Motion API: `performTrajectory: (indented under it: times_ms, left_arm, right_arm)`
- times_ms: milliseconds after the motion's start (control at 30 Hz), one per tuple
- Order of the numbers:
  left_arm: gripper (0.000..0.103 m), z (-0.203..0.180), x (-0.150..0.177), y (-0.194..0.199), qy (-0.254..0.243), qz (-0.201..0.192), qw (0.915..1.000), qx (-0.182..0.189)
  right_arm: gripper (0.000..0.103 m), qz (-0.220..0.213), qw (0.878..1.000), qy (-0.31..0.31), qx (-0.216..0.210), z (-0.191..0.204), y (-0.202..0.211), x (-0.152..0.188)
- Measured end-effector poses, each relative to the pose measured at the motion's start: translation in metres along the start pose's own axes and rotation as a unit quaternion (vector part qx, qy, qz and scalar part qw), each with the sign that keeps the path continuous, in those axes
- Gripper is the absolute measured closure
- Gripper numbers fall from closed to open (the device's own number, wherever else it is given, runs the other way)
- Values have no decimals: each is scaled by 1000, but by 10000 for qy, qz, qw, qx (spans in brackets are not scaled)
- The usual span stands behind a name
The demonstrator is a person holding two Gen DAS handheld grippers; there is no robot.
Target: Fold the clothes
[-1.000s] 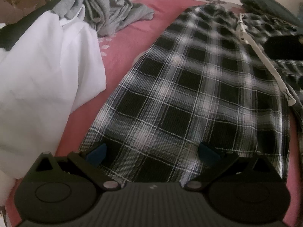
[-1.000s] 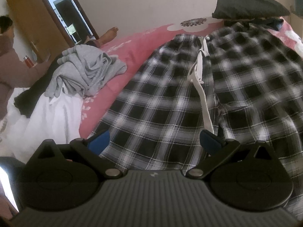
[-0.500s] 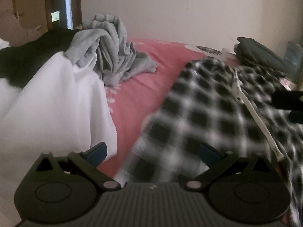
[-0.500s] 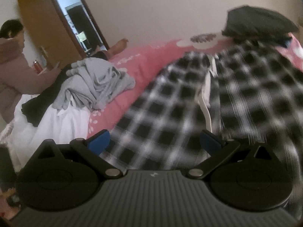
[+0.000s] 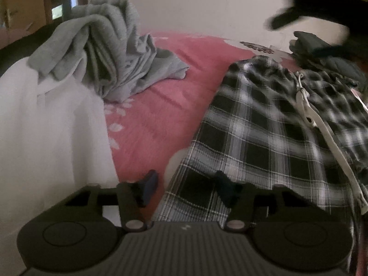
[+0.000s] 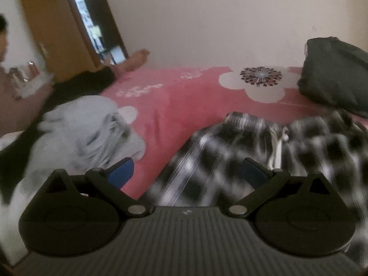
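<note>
1. Closing over the near hem of the plaid trousers (image 5: 260,135), the left gripper (image 5: 186,188) has its jaws narrowing with the checked cloth's edge between them; whether the pads already press on it cannot be told, as the picture is blurred.
2. The right gripper (image 6: 187,172) hangs with its blue-padded jaws spread wide and nothing gripped; the plaid trousers (image 6: 264,147) lie under and ahead of its right finger, pink sheet under its left.
3. In the left wrist view the right gripper shows as a dark, smeared shape at the upper right, above the trousers' waist end.
4. The trousers are thin woven cloth in black, grey and white checks, spread flat lengthwise, with a white drawstring (image 5: 322,126) trailing down from the waistband.
5. Left of them a grey knit garment (image 5: 110,46) sits crumpled in deep folds, partly on a smooth white garment (image 5: 46,126) that fills the near left.
6. A dark folded cushion-like bundle (image 6: 333,80) rests beyond the waistband, at the right.
7. All lie on a pink bed sheet (image 6: 184,96) printed with pale flowers.
8. Behind stand a plain pale wall, a wooden door with an open doorway, and a person at the far left edge.
</note>
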State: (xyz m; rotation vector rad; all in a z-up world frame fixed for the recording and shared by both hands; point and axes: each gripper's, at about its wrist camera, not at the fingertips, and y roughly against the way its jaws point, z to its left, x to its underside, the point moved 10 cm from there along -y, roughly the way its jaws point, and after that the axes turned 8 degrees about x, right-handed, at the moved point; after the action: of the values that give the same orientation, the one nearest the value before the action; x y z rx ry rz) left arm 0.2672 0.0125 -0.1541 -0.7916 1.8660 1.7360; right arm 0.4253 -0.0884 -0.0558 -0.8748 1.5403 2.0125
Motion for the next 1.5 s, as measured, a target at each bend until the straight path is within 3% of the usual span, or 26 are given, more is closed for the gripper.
performTrajectory:
  times_ms: [67, 133, 200, 367, 567, 633, 800, 867, 1133, 1333, 1500]
  left_arm:
    - [68, -6, 1, 0, -212, -66, 9998, -10]
    - [88, -15, 2, 2, -423, -116, 9990, 19]
    - [96, -23, 3, 1, -599, -160, 9981, 4]
    - [99, -36, 1, 12, -736, -515, 9959, 46]
    - [99, -66, -11, 43, -783, -1010, 9895, 672]
    - [99, -76, -14, 50, -746, -1074, 9875, 877]
    - [99, -94, -18, 63, -658, -1187, 9826, 1267]
    - [99, -101, -19, 69, -646, -1221, 9806, 1391]
    - [99, -130, -20, 89, -637, -1295, 9708, 1914]
    - [99, -158, -28, 86, -473, -1085, 9654, 2322]
    - [99, -182, -34, 89, -585, -924, 9576, 2666]
  right_arm:
    - [4, 146, 9998, 90, 118, 5, -33, -10]
    - [5, 390, 9987, 276, 195, 11, -67, -16]
    - [10, 576, 9972, 321, 340, 15, -93, -18]
    - [16, 971, 9929, 473, 495, 32, -134, -17]
    - [37, 1394, 9841, 784, 770, 34, -158, 3]
    - [47, 1411, 9829, 835, 844, 28, -157, 7]
    - [89, 1340, 9824, 903, 941, 5, -141, 8]
    - [95, 1226, 9842, 883, 925, -8, -130, 7]
    - [98, 406, 9963, 263, 713, -63, -67, 1]
    - [99, -172, 9966, 19, 808, -111, -24, -3]
    - [99, -339, 9953, -293, 859, -150, -16, -5]
